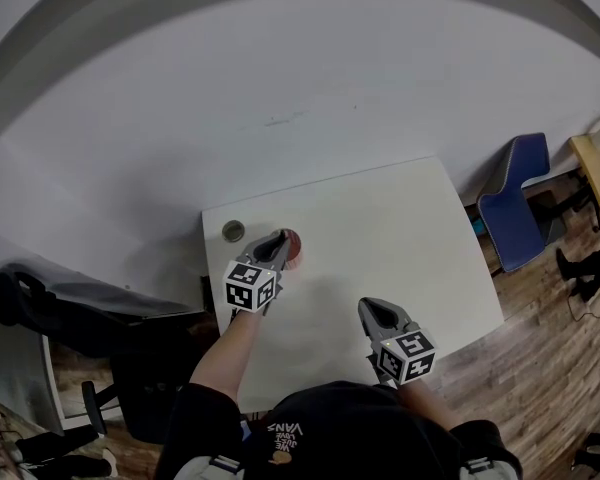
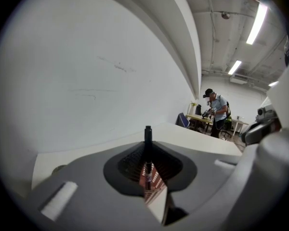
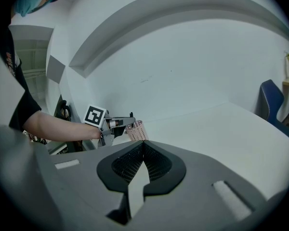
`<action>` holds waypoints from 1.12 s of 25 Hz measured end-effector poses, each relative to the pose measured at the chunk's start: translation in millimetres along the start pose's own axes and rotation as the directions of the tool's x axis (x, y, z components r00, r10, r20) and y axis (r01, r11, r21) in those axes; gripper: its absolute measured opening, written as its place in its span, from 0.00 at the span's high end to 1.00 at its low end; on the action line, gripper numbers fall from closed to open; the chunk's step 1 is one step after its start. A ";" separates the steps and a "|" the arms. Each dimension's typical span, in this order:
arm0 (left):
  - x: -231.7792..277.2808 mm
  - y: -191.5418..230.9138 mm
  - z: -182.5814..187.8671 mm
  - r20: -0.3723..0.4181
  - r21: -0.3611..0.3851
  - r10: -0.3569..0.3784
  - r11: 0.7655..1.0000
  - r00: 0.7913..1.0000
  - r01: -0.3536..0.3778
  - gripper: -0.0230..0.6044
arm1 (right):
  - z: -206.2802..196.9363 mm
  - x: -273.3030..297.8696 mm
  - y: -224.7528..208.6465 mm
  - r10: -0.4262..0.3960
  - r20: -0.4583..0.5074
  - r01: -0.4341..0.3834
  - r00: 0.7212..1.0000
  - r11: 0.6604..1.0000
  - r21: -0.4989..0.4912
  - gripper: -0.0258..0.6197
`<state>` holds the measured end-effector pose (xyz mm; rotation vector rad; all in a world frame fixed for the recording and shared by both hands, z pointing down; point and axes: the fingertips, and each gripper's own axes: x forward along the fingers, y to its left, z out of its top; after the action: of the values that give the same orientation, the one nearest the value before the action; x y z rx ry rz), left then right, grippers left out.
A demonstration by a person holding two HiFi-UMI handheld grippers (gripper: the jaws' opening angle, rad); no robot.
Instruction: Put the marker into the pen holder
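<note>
A black marker (image 2: pixel 147 141) stands upright between the jaws of my left gripper (image 2: pixel 147 153), which is shut on it. Directly below the jaws shows the pink mesh pen holder (image 2: pixel 152 177). In the head view the left gripper (image 1: pixel 281 241) hovers over the pen holder (image 1: pixel 294 248) near the back left of the white table (image 1: pixel 400 238). The right gripper view shows the marker (image 3: pixel 131 115) held above the holder (image 3: pixel 137 130). My right gripper (image 1: pixel 371 313) is shut on nothing near the table's front, well apart from the holder; its jaws (image 3: pixel 143 146) meet at the tips.
A round grey grommet (image 1: pixel 233 231) sits in the table's back left corner. The wall runs right behind the table. A blue chair (image 1: pixel 515 203) stands to the right, a black office chair (image 1: pixel 60 313) to the left. A person (image 2: pixel 216 112) stands far off.
</note>
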<state>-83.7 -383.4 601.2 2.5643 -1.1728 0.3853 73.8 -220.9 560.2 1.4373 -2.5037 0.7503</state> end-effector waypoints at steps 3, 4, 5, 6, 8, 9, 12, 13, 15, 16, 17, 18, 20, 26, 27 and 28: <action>0.5 0.4 -0.3 -0.004 0.020 0.003 1.000 1.000 -0.003 0.82 | 1.2 -0.2 0.9 -0.003 -0.003 0.003 1.000 1.000 -0.005 0.96; 0.8 0.4 -0.6 -0.008 0.031 0.004 1.000 1.000 -0.004 0.82 | 0.4 -0.1 0.6 -0.002 -0.005 0.002 1.000 1.000 -0.007 0.96; 1.2 0.4 -1.0 -0.012 0.041 0.005 0.999 1.000 -0.005 0.82 | 0.2 0.1 0.4 -0.001 -0.003 0.000 1.000 1.000 -0.005 0.96; 1.7 0.4 -1.3 -0.015 0.046 0.006 0.999 1.000 -0.005 0.82 | 0.5 0.3 0.2 0.001 0.000 -0.001 1.000 1.000 -0.002 0.96; 2.9 0.9 -1.3 -0.016 0.047 0.007 0.999 1.000 -0.006 0.82 | 1.5 0.4 -0.9 0.000 0.001 0.000 1.000 1.000 -0.005 0.96; 3.3 1.2 -1.2 -0.017 0.048 0.007 0.999 1.000 -0.006 0.82 | 2.0 0.3 -1.5 -0.003 -0.001 0.003 1.000 1.000 -0.012 0.96; 3.0 0.5 -1.5 -0.020 0.055 0.004 0.998 1.000 -0.003 0.82 | 2.3 -1.3 -1.6 -0.010 -0.005 0.010 1.000 1.000 -0.023 0.96; 2.9 -0.2 -1.4 -0.019 0.055 0.001 0.998 1.000 0.000 0.82 | 2.1 -1.9 -1.5 -0.010 -0.004 0.010 1.000 1.000 -0.020 0.96; 3.5 -2.0 -1.0 -0.016 0.055 -0.008 0.998 1.000 0.009 0.82 | 1.3 -3.0 -2.5 -0.015 -0.007 0.014 1.000 1.000 -0.025 0.96; 3.8 -2.4 -1.3 -0.016 0.055 -0.009 0.998 1.000 0.010 0.82 | 0.9 -3.4 -3.2 -0.017 -0.008 0.017 1.000 0.999 -0.027 0.96; 4.0 -2.4 -1.8 -0.019 0.055 -0.009 0.998 1.000 0.010 0.82 | 0.6 -3.8 -3.7 -0.018 -0.008 0.018 1.000 0.999 -0.028 0.96; 3.9 -2.1 -2.5 -0.022 0.056 -0.007 0.998 1.000 0.008 0.82 | 0.5 -4.1 -4.0 -0.019 -0.006 0.018 1.000 0.999 -0.026 0.96; 3.3 -1.7 -3.7 -0.030 0.054 -0.006 0.999 1.000 0.008 0.82 | 0.6 -4.7 -3.6 -0.015 0.000 0.015 1.000 1.000 -0.014 0.96; 2.8 -0.9 -7.1 -0.042 0.044 -0.008 0.999 0.999 0.010 0.81 | -0.2 -5.4 -4.5 -0.018 0.004 0.018 1.000 1.000 -0.013 0.96; 2.6 -1.0 -6.6 -0.041 0.044 -0.008 0.999 0.999 0.010 0.80 | -0.3 -5.5 -4.3 -0.015 0.005 0.015 1.000 1.000 -0.009 0.96; 2.0 -1.1 -5.6 -0.038 0.045 -0.007 0.999 0.999 0.009 0.80 | -0.1 -5.8 -4.2 -0.014 0.006 0.014 1.000 1.000 -0.007 0.96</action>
<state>-82.3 -382.0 606.9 2.5876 -1.1534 0.4611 80.5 -218.2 559.6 1.4552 -2.4959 0.7351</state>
